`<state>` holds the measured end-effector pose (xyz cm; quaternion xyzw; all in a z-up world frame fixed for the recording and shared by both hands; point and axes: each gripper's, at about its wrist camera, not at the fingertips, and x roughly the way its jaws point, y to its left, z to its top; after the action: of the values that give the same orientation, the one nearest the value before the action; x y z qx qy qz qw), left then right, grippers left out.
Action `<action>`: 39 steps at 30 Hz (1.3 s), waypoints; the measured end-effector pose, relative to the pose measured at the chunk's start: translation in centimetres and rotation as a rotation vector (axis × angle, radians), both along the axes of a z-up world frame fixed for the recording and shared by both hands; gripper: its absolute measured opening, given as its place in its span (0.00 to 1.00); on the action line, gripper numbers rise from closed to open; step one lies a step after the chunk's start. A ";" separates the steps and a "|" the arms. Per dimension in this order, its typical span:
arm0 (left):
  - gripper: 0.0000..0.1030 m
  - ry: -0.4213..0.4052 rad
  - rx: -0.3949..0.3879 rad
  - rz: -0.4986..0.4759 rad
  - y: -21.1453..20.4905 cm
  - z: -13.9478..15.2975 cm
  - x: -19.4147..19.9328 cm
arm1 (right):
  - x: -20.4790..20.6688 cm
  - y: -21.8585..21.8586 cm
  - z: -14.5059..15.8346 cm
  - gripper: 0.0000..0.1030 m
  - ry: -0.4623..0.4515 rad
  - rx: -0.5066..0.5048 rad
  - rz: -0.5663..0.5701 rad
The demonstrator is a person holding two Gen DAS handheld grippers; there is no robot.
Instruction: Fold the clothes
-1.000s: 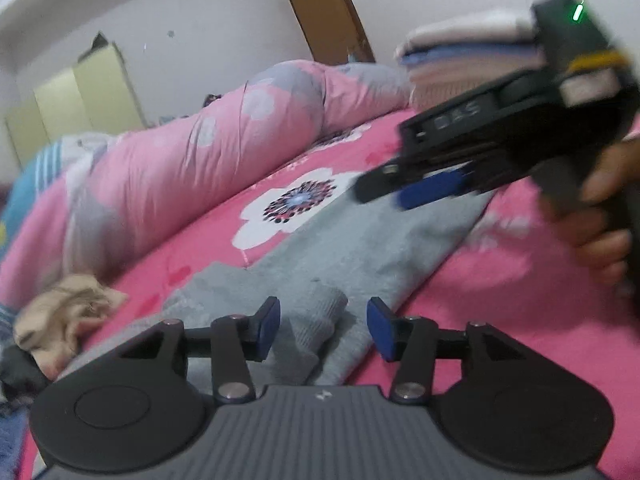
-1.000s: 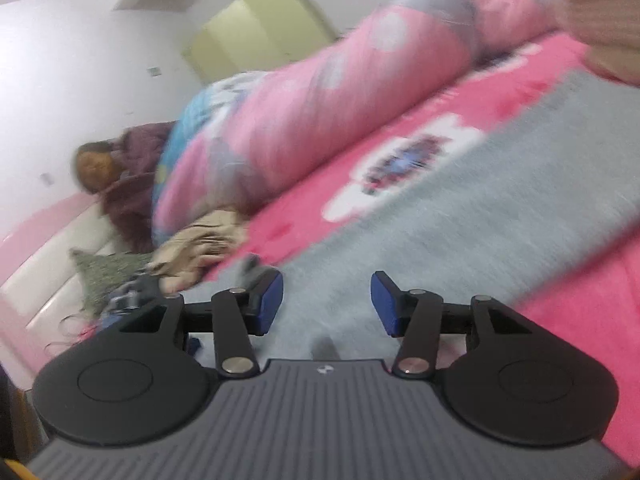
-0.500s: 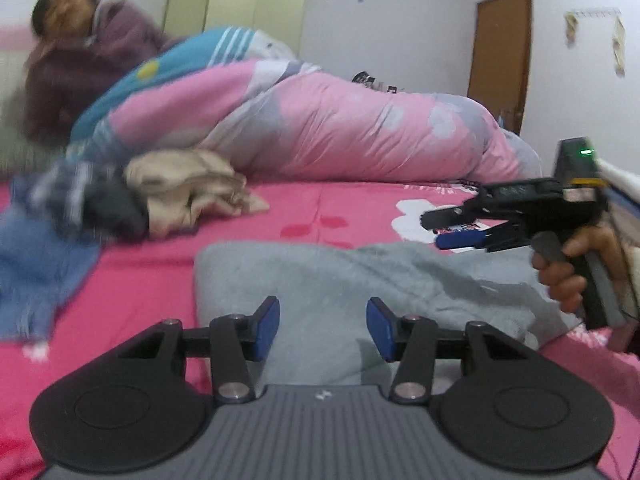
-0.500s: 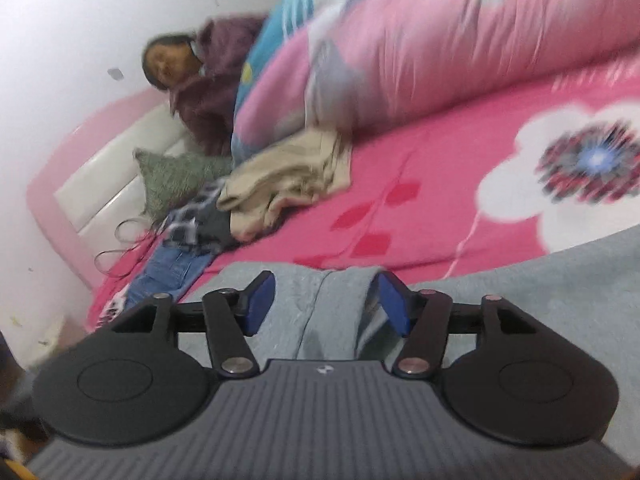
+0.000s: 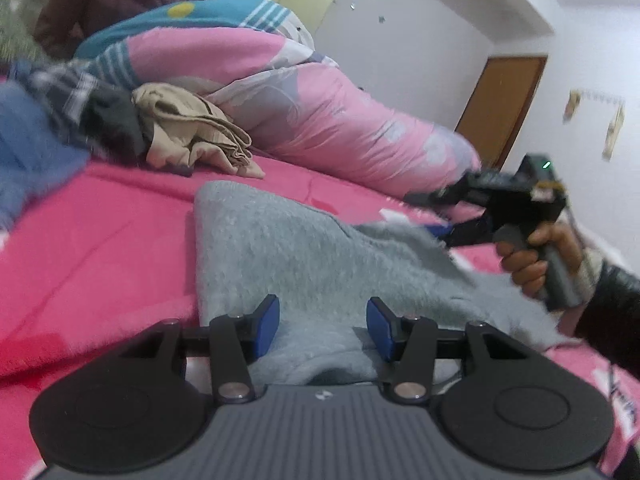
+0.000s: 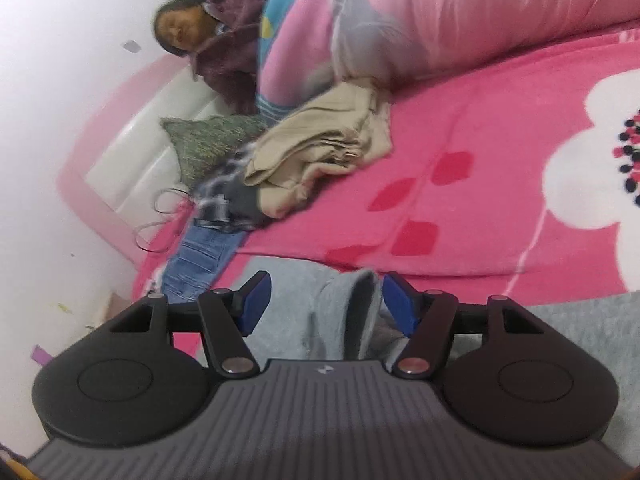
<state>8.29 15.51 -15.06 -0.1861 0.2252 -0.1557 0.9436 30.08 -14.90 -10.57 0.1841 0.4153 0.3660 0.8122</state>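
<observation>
A grey knit garment point(image 5: 304, 256) lies partly folded on the pink floral bedspread point(image 5: 100, 232). My left gripper point(image 5: 323, 326) is open, low over the garment's near edge, with cloth between its pads. My right gripper point(image 6: 326, 306) is open over another edge of the garment point(image 6: 344, 316), where a raised fold of cloth stands between its blue pads. The right gripper also shows in the left wrist view point(image 5: 452, 216), held at the garment's far right edge.
A pile of unfolded clothes lies at the head of the bed: beige trousers point(image 5: 192, 132), a dark plaid piece point(image 5: 80, 92) and blue jeans point(image 6: 200, 256). A rolled pink duvet point(image 5: 320, 120) runs along the far side. A person point(image 6: 216, 40) sits against the headboard.
Both grippers swung left along the garment toward the head of the bed and dropped lower. A fold of grey cloth now stands between the right gripper's pads.
</observation>
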 end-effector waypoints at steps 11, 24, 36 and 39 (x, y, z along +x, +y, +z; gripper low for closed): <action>0.48 -0.006 -0.079 -0.009 1.0 -0.6 0.1 | 0.0 2.6 -0.3 0.61 0.065 -0.041 -0.018; 0.48 -0.004 -0.102 -0.005 1.3 -0.7 0.3 | -5.7 1.2 -2.0 0.21 0.118 -0.052 -0.058; 0.50 -0.002 -0.177 -0.030 2.1 -1.0 0.4 | -7.6 -2.0 -2.1 0.14 0.125 0.002 -0.148; 0.50 0.003 -0.173 -0.026 2.1 -1.1 0.5 | -8.4 -2.2 -0.7 0.22 0.039 -0.046 -0.163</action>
<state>8.76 17.61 -16.17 -0.2642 0.2150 -0.1864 0.9215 21.67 -17.07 -11.22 0.2057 0.4229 0.2852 0.8352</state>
